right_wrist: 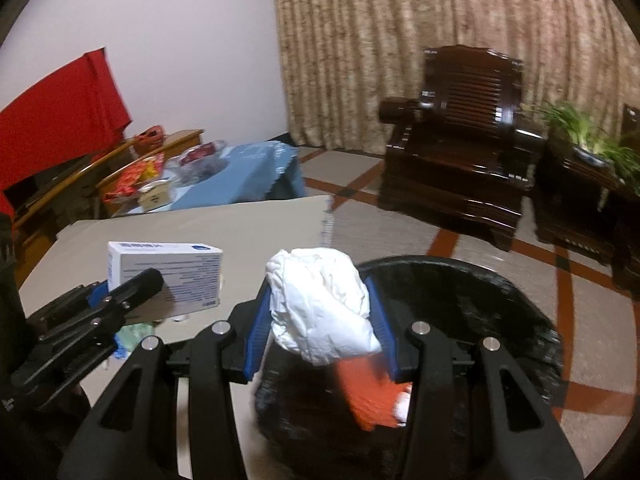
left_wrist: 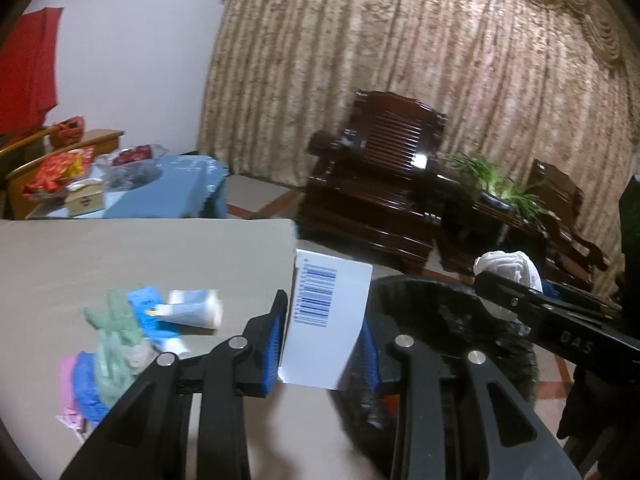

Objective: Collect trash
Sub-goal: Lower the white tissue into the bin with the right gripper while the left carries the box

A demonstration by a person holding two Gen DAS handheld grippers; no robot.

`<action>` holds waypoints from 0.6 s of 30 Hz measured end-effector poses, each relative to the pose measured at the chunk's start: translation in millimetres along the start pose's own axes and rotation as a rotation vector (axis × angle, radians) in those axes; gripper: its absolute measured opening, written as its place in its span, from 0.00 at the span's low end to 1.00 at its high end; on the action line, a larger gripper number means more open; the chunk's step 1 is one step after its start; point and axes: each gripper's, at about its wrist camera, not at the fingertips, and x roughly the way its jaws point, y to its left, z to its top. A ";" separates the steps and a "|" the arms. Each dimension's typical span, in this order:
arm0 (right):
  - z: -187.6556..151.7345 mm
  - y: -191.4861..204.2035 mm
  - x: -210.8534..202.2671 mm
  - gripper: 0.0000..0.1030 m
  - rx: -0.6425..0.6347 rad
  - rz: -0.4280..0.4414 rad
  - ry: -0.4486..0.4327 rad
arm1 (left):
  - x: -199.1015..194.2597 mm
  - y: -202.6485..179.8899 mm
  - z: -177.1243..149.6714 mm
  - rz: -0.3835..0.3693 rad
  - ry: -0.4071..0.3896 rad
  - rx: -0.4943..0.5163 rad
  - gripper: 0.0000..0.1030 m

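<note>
Far to my left a red cloth (left_wrist: pixel 28 68) hangs by the white wall, with wooden furniture below it and a low table under a blue cloth (left_wrist: pixel 168 192) crowded with red packets and a small box. Nearer, my work surface is a beige table (left_wrist: pixel 140 256), and on its left part lies the trash not yet collected: a white-and-blue tube (left_wrist: pixel 192 308), a green crumpled piece (left_wrist: pixel 116 332), and blue and pink scraps beside it, all touching in one loose heap. My left gripper (left_wrist: pixel 324 328) is clamped on a white box with a blue barcode (left_wrist: pixel 330 316), held upright at the table's edge, beside the bin. Behind hangs a beige patterned curtain (left_wrist: pixel 400 80), with a dark wooden armchair (left_wrist: pixel 384 184) on the tiled floor with red lines. To the right, the black-lined trash bin (right_wrist: pixel 480 292) stands just off the table; something orange (right_wrist: pixel 368 396) lies inside it. My right gripper (right_wrist: pixel 320 312) pinches a crumpled white wad (right_wrist: pixel 320 300) over the bin's near rim. Farthest right, a green plant (left_wrist: pixel 504 184) sits on a dark side table.
</note>
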 end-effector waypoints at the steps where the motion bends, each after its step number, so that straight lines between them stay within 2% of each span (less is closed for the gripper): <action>1: -3.4 -10.1 -3.4 0.43 0.010 -0.020 0.000 | 2.5 -7.6 0.2 -0.013 0.002 0.010 0.32; 9: -24.8 -56.5 -11.8 0.43 0.040 -0.129 0.018 | 27.1 -53.0 -3.0 -0.092 0.028 0.067 0.29; 18: -40.3 -91.6 -5.4 0.43 0.065 -0.174 0.043 | 60.2 -86.9 -10.5 -0.143 0.070 0.108 0.29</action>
